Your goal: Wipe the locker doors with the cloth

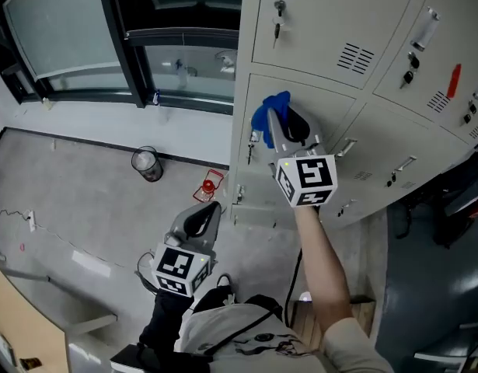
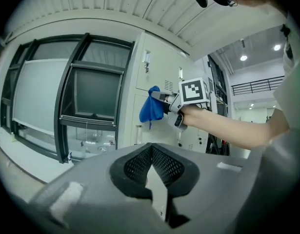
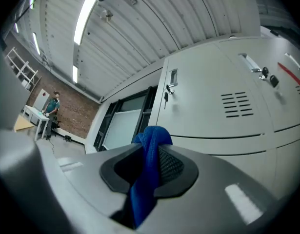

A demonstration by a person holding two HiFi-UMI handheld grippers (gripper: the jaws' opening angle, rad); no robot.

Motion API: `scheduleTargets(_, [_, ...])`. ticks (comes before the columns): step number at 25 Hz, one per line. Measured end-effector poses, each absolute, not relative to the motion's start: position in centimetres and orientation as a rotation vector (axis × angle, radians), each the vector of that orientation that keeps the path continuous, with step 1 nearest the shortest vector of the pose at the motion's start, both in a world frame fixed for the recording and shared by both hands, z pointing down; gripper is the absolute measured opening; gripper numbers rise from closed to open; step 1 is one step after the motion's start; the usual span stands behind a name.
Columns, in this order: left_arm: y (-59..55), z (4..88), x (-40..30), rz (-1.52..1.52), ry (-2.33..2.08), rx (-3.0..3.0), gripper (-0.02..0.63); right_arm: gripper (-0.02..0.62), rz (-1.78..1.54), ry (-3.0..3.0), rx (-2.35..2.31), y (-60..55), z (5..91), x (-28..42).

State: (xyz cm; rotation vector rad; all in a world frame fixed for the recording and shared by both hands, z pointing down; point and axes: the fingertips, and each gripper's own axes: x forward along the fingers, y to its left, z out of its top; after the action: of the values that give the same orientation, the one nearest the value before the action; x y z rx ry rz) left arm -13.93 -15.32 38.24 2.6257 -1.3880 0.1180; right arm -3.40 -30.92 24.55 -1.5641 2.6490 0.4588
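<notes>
The blue cloth is bunched and pinched between the jaws of the right gripper, with a fold poking out past the jaw tips. It sits at the upper left corner of a grey locker door, just below the door where keys hang in the lock. The left gripper hangs low over the grey floor, well apart from the lockers, its jaws pressed together with nothing between them. Left of the lockers is a dark-framed window, and a small round bin stands on the floor below it.
</notes>
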Motion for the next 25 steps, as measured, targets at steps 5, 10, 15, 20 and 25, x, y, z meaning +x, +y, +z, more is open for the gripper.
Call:
scheduleTargets(5, [-17.3,39.6,-14.9,0.114,-1.410,2.550,-0.008,0.066,0.515,2.689,-1.679,-36.2,26.6,-4.0])
scheduleTargets(10, [-18.3,40.0,-14.4,0.107,-1.418,2.534,-0.008,0.064,0.644,2.708,-1.695,-36.7,26.8,-3.5])
scheduleTargets(15, [-20.3,39.9,-17.1,0.110,-1.391,2.555,-0.008,0.064,0.680,2.695,-1.774,-36.8,27.0,-3.3])
scheduleTargets(20, [-21.6,39.6,-15.3,0.105,-1.368,2.566,-0.008,0.066,0.740,2.664,-1.882,-36.4,26.6,3.4])
scheduleTargets(25, [-22.2,39.5,-12.8,0.111,-1.326,2.586,-0.008,0.066,0.770,2.623,-1.987,-35.7,26.5,9.6])
